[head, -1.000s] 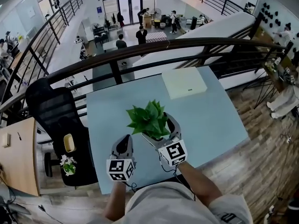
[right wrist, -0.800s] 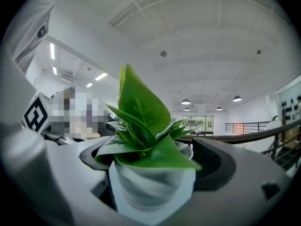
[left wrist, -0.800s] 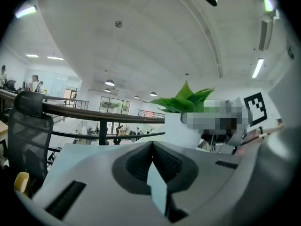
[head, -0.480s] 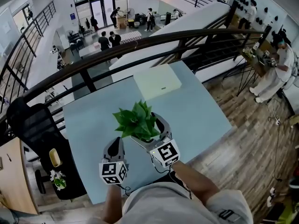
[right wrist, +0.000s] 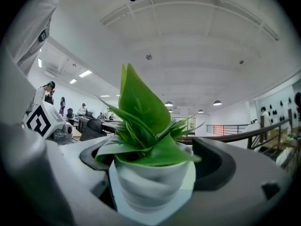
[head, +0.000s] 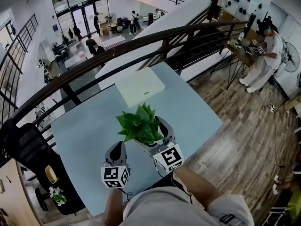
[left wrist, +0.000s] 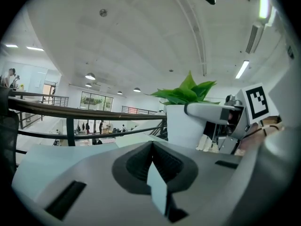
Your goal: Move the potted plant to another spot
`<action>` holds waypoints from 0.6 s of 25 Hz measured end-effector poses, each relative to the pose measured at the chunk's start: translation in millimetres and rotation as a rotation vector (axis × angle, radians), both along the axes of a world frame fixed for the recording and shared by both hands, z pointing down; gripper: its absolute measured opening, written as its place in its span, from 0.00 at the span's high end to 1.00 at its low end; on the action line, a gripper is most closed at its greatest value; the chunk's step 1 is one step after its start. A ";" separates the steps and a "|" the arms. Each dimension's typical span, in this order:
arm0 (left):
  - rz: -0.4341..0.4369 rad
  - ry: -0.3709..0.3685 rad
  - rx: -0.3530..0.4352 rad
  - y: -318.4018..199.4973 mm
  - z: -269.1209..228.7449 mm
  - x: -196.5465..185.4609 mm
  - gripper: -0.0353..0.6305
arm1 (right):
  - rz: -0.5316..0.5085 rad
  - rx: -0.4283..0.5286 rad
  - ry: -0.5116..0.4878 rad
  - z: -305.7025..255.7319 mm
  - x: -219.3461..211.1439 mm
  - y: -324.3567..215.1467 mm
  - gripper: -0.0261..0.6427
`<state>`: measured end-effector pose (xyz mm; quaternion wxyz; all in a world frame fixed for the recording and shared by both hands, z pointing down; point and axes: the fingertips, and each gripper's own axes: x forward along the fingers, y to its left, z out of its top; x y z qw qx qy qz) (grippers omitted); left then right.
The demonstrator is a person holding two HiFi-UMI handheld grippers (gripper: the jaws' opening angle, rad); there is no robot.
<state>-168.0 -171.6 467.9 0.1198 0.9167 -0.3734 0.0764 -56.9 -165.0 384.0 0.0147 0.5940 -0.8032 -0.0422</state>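
Observation:
A small potted plant (head: 140,125) with green leaves in a white pot (right wrist: 151,182) sits between the jaws of my right gripper (head: 151,134), which is shut on the pot over the pale blue table (head: 89,126). In the right gripper view the pot fills the space between the two dark pads. My left gripper (head: 116,152) is just left of the plant, near the table's front edge, shut with nothing in it. The left gripper view shows the plant (left wrist: 186,94) and the right gripper (left wrist: 221,113) to its right.
A flat white box (head: 139,86) lies at the table's far side, near a dark railing (head: 141,44). A black chair (head: 28,149) stands left of the table. Wooden floor (head: 235,140) runs to the right, where a person (head: 263,55) stands by a stand.
The view has swung so the table sits further left and the floor on the right shows more. Both grippers and the plant keep nearly the same place in the picture.

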 end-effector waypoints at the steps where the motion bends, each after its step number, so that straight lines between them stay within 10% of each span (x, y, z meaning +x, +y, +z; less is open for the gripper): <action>1: 0.012 0.001 0.000 -0.1 -0.6 6.9 0.93 | 0.013 0.002 0.000 -1.2 7.3 1.7 0.20; 15: 0.206 0.000 0.005 9.9 -4.7 105.4 0.93 | 0.185 0.007 0.018 -8.1 99.7 39.9 0.20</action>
